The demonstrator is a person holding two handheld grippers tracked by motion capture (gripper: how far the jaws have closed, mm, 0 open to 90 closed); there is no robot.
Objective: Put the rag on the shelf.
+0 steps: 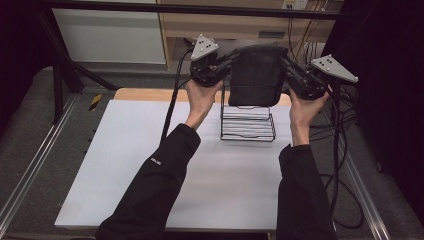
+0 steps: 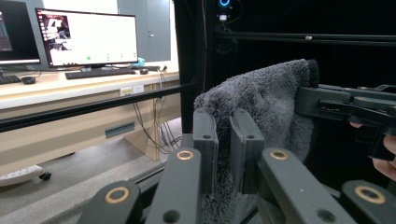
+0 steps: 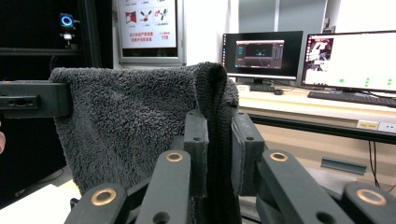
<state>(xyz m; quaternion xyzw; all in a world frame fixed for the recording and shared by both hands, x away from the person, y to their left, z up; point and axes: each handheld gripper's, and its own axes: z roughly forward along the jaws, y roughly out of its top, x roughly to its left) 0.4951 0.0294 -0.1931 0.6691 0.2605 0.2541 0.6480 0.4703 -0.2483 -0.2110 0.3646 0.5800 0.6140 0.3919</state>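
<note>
High view: both grippers raised over the far edge of the table [image 1: 125, 165], each pinching a top corner of a dark grey towel [image 1: 257, 75] stretched flat between them. Left gripper [image 1: 223, 64] jaws closed on the towel's left corner, right gripper [image 1: 291, 67] jaws closed on the right corner. Towel hangs above a black wire rack [image 1: 247, 124] that sits on the white table surface; the towel's lower edge covers the rack's top, contact cannot be told.

Left gripper view: the two black jaws stand narrow with fuzzy towel [image 2: 261, 107] edge clamped between them; other gripper's jaw grips the far corner at right, part of a hand behind it. Right gripper view: jaws narrow, a fold of towel [image 3: 135, 121] pressed between the pads; opposite gripper holds the far corner at left.

Left hand [image 1: 202, 97] wraps its gripper from below, wrist bent up, forearm in black sleeve [image 1: 155, 185] angled in from bottom left. Right hand [image 1: 305, 107] same, forearm nearly straight up from bottom. Cables trail down from both grippers. Monitors [image 3: 350, 58] on a desk behind.
</note>
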